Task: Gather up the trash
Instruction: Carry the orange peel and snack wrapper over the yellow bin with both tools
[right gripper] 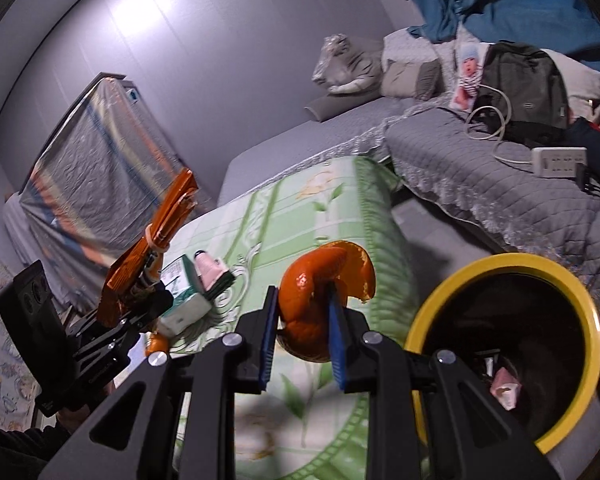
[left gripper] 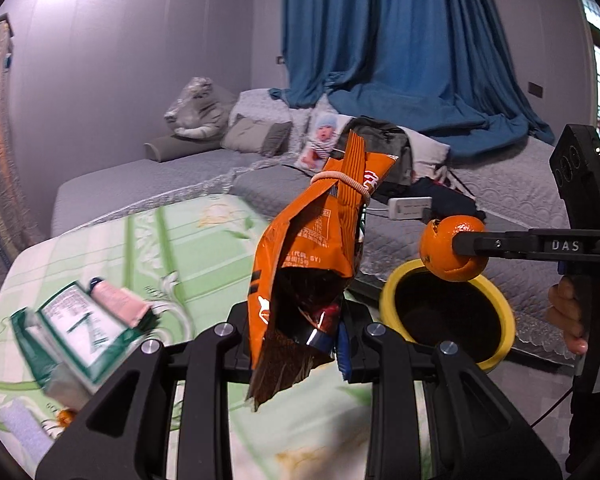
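While its blue-padded fingers (right gripper: pixel 336 336) pinch a curl of orange peel (right gripper: pixel 320 296), the right gripper (right gripper: pixel 302 344) hangs just beside the yellow-rimmed bin (right gripper: pixel 424 320), above the green floral cloth (right gripper: pixel 300 216). The left gripper (left gripper: pixel 300 340) clamps the bottom of an orange snack bag (left gripper: pixel 320 240) tied with a rubber band (left gripper: pixel 340 179), upright over the cloth, near a green-and-white carton (left gripper: pixel 80 320).

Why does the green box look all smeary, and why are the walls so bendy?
Left wrist view: the green box is streaked by motion blur, while the orange snack bag in the left gripper stays sharp. Right wrist view: the fisheye lens curves the wall, and a light glares white on it.
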Motion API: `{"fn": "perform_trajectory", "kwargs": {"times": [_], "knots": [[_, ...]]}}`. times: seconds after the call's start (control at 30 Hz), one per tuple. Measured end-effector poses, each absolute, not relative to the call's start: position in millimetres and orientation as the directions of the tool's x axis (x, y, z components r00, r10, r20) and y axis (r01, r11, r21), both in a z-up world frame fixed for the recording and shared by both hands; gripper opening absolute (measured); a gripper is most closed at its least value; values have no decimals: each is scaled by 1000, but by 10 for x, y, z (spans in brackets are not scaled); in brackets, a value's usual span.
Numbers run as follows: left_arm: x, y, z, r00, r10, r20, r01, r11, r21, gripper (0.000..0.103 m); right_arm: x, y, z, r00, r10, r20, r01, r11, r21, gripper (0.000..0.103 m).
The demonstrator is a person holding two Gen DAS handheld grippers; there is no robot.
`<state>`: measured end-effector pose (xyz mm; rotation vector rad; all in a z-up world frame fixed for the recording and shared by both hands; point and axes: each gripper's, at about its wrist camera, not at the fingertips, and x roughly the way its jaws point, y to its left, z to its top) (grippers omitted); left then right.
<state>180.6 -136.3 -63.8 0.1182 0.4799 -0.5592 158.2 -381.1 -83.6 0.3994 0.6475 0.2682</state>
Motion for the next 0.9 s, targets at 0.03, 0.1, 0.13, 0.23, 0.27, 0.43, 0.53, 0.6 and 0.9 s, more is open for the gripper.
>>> {"fn": "perform_trajectory", "kwargs": {"times": [0.03,0.1,0.13,0.23,0.27,0.43,0.53,0.6,0.9], "knots": [[1816,-1458,-642,734,-491,-470,549,836,-16,27,1578,-3851,-848,770,355,-530,-105,890,443,21],[1829,-1585,-654,722,-504,-475,565,825,-16,27,1573,-3954,-889,778,328,-537,-75,896,438,21],[1839,-1632,-659,714,-511,-478,574,819,-17,27,1567,-3992,-902,780,318,-539,-64,897,437,22],[1862,-1810,-673,700,-525,-484,593,805,-16,27,1570,-4137,-968,783,299,-545,-30,894,447,22],[1865,-1870,-677,698,-528,-484,598,801,-12,27,1570,-4188,-988,784,294,-547,-23,894,448,22],[1894,-2116,-738,674,-543,-501,622,783,-12,27,1575,-4343,-1084,784,278,-556,5,892,453,22],[1922,-2227,-782,664,-546,-511,630,777,-12,27,1595,-4410,-1130,785,249,-567,30,900,436,22],[1946,-2290,-806,657,-549,-517,634,773,-16,27,1599,-4446,-1162,788,207,-580,57,913,403,22],[2047,-2518,-889,630,-566,-532,642,765,-53,27,1674,-4595,-1333,776,162,-610,115,914,389,22]]}}
